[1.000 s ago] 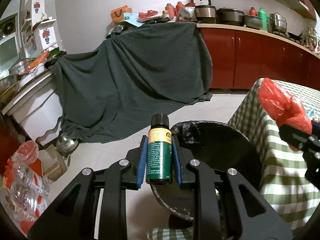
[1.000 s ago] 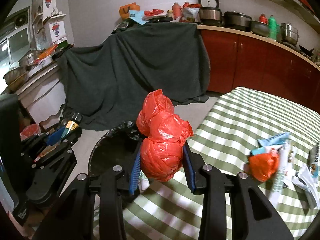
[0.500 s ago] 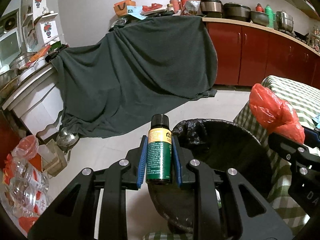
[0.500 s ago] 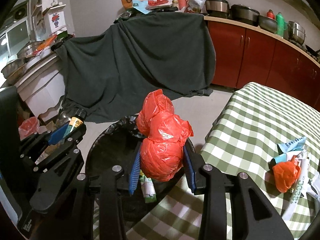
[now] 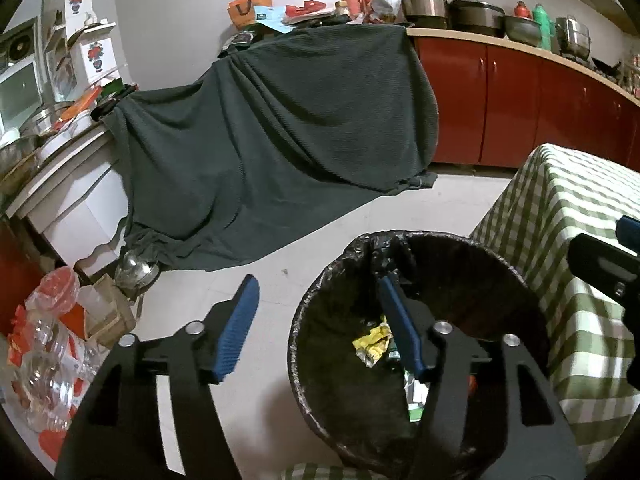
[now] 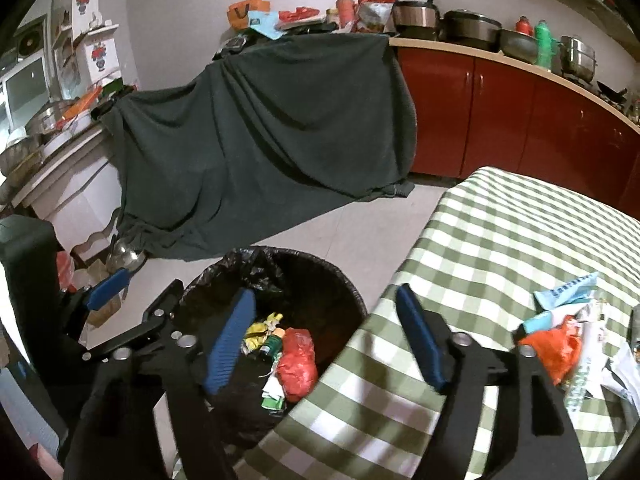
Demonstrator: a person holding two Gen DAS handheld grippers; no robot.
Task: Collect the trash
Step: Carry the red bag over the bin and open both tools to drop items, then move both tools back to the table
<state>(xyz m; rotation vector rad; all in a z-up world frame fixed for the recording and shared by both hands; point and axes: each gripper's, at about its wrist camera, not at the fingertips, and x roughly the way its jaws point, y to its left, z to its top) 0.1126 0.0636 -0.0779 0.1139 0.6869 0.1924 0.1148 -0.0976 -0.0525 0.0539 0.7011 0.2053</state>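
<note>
**Both grippers empty over bin; table trash outstanding**

Left gripper [image 5: 318, 324]: jaws spread wide, nothing between the blue pads. It hangs over the near-left rim of the trash bin [image 5: 298, 344], one finger above the floor, the other above the bin mouth.

Right gripper [image 6: 326, 340]: jaws likewise wide apart, nothing held. Its left finger sits over the bin opening, its right finger over the edge of the checked tablecloth [image 6: 492, 240].

Bin contents, seen from the right wrist: red plastic bag [image 6: 297, 364], small green bottle [image 6: 273, 342] with its cap end up, yellow wrapper [image 6: 258, 330], and some white and green paper scraps lower down. All lie inside the black liner.

Remaining trash: a cluster on the table at the right — orange bag [image 6: 556, 346], blue-and-white packet [image 6: 568, 290], clear wrappers and paper beside them, touching one another. Exact item count cannot be resolved; the far-right edge is blurred.

Judgement: the deposit step looks complete; next is probably a return to the table cluster.

Risks:
- The bin stands just beside the table edge, and the liner is bunched loosely at its far rim. A finger swinging low on the way out could snag the liner or nudge the bin.
- Cluster items overlap. Closing on the orange bag may drag neighbouring wrappers off the cloth onto the floor.
- Thin film and flat paper give the pads little to bite on; a shallow pinch could slip in transit.
- Both grippers are close together over the bin; moving them at once risks a knock.
</note>
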